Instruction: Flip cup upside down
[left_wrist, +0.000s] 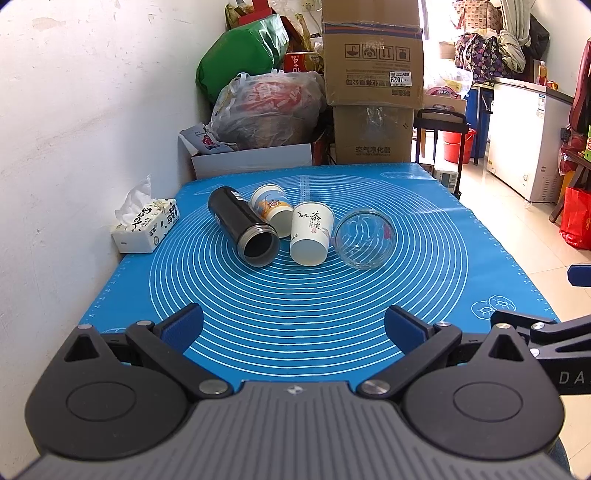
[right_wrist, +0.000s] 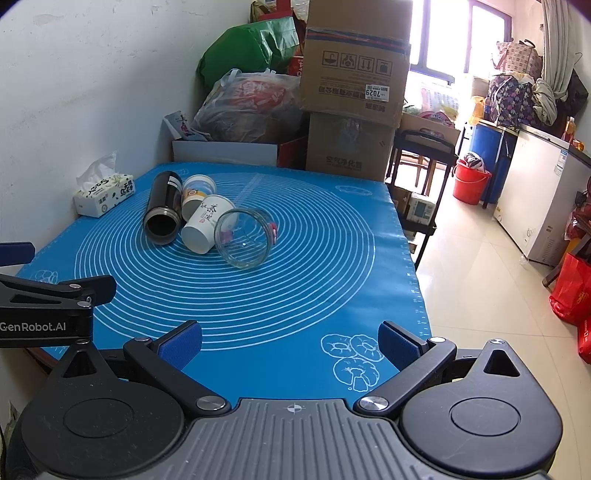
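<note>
Several cups lie on their sides on the blue mat (left_wrist: 295, 295): a black flask (left_wrist: 242, 225), a paper cup with an orange and blue print (left_wrist: 271, 208), a white paper cup with black characters (left_wrist: 310, 234) and a clear glass cup (left_wrist: 364, 238). They also show in the right wrist view: flask (right_wrist: 162, 212), printed cup (right_wrist: 195, 194), white cup (right_wrist: 207, 225), glass cup (right_wrist: 243, 238). My left gripper (left_wrist: 293, 325) is open and empty, near the mat's front edge. My right gripper (right_wrist: 290, 341) is open and empty, well short of the cups.
A tissue pack (left_wrist: 146, 225) sits at the mat's left edge by the white wall. Cardboard boxes (left_wrist: 373, 74) and bags (left_wrist: 269, 107) are stacked behind the table. The table's right edge drops to a tiled floor (right_wrist: 480, 295). The left gripper's body (right_wrist: 48, 306) shows at the right view's left.
</note>
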